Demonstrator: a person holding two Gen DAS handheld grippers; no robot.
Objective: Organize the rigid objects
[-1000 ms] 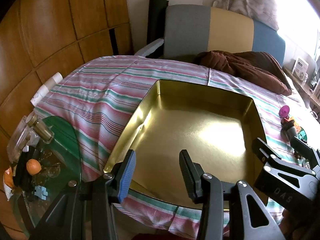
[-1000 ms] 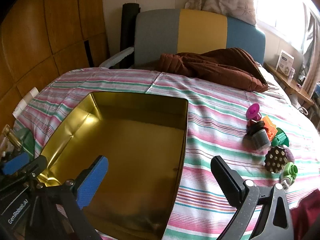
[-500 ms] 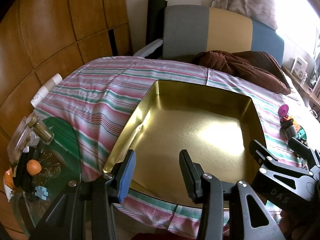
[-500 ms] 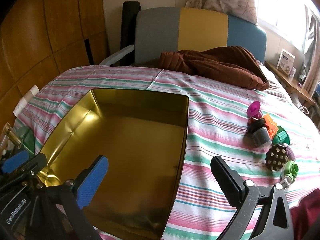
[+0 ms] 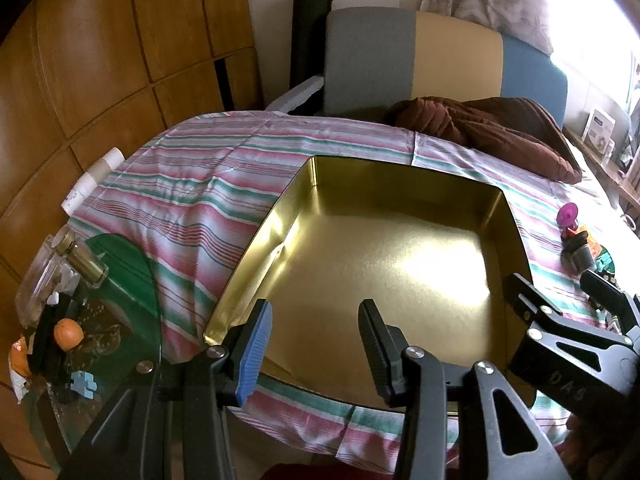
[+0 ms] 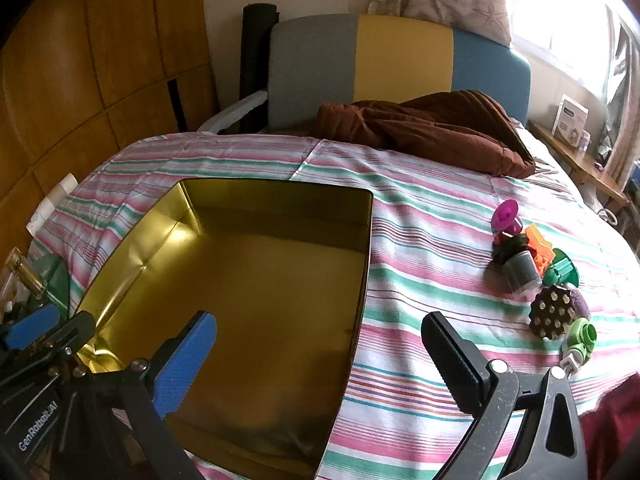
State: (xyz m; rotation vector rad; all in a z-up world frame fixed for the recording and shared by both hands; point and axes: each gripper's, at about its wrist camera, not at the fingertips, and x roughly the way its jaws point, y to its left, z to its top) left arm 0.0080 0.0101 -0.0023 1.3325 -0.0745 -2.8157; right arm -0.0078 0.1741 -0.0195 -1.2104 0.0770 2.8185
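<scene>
**Two tools apart over an empty tin, toys waiting on the bed**

Both of my tools hover at the near edge of the bed [image 6: 420,208], which wears a pink, green and white striped sheet. My left tool [image 5: 316,344] has its blue and black fingers apart with nothing between them, and it points down at the near rim of the gold tin [image 5: 400,272]. My right tool [image 6: 320,356] stands wider apart, also empty, its blue finger over the tin [image 6: 256,280] and its black finger over the sheet just beside the tin's right wall.

I see the tin lying open on the sheet with nothing inside it. The toys [image 6: 540,272] sit in a tight cluster on the sheet, well to the right of the tin: a magenta spool [image 6: 506,216] at the far end, a grey cup [image 6: 522,276] touching an orange piece [image 6: 540,250], a dark studded ball [image 6: 554,316] nearer me, and a light green piece [image 6: 582,336] just beside it.

A brown blanket [image 6: 432,128] lies at the head of the bed. From the left tool's camera, a glass side table [image 5: 104,280] with small bottles stands to the left of the bed.
</scene>
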